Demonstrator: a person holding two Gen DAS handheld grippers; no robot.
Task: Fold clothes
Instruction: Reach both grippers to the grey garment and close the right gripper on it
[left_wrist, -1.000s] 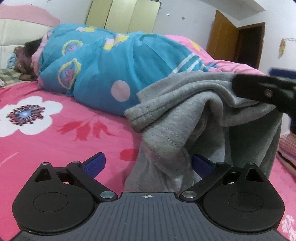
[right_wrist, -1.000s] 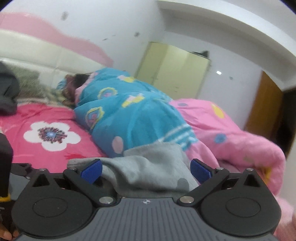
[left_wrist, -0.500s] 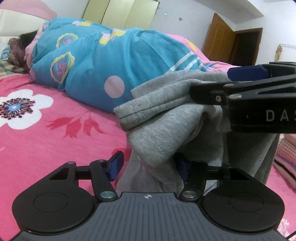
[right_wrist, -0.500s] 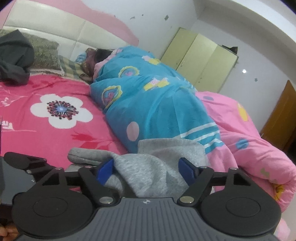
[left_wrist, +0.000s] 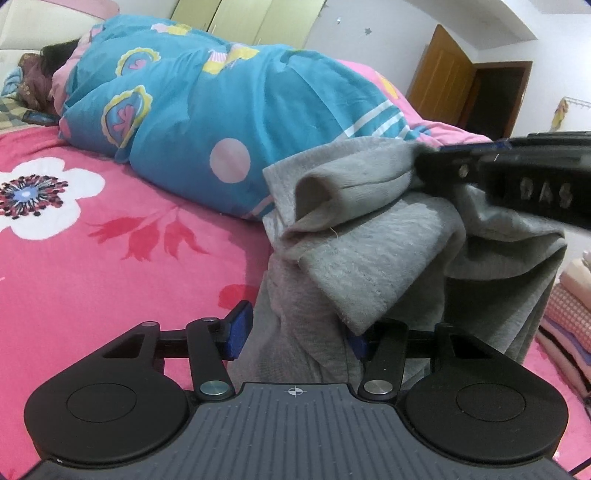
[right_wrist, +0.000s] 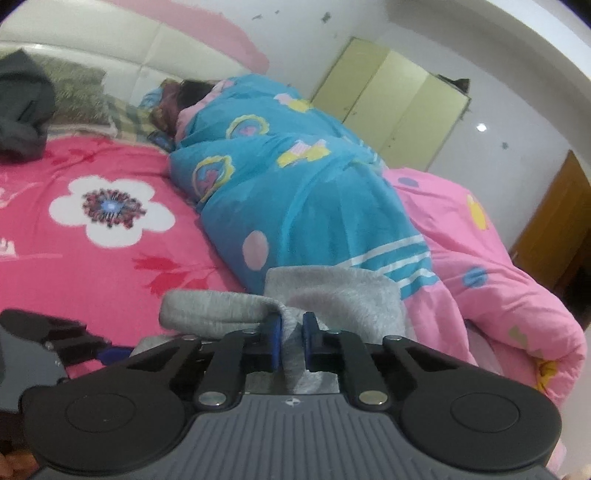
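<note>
I see a grey garment (left_wrist: 373, 251) of soft, matt fleecy knit cloth. My grippers' fingers (right_wrist: 274, 341) look like matt black plastic with blue pads and shiny metal pivots. The pink floral bedspread (left_wrist: 92, 266) is smooth cloth.

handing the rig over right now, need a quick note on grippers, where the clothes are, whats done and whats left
Right gripper: shut on a fold of the grey garment, holding it up off the pink floral bedspread.
Left gripper: jaws partly open around the hanging lower cloth, not clamped.
The garment is bunched and draped, next to the blue quilt covering a person lying on the bed.
A stack of folded clothes sits at the far right.
Done: grey piece lifted. Left: close the left gripper, spread the garment flat, fold, probably add it to the stack.
</note>
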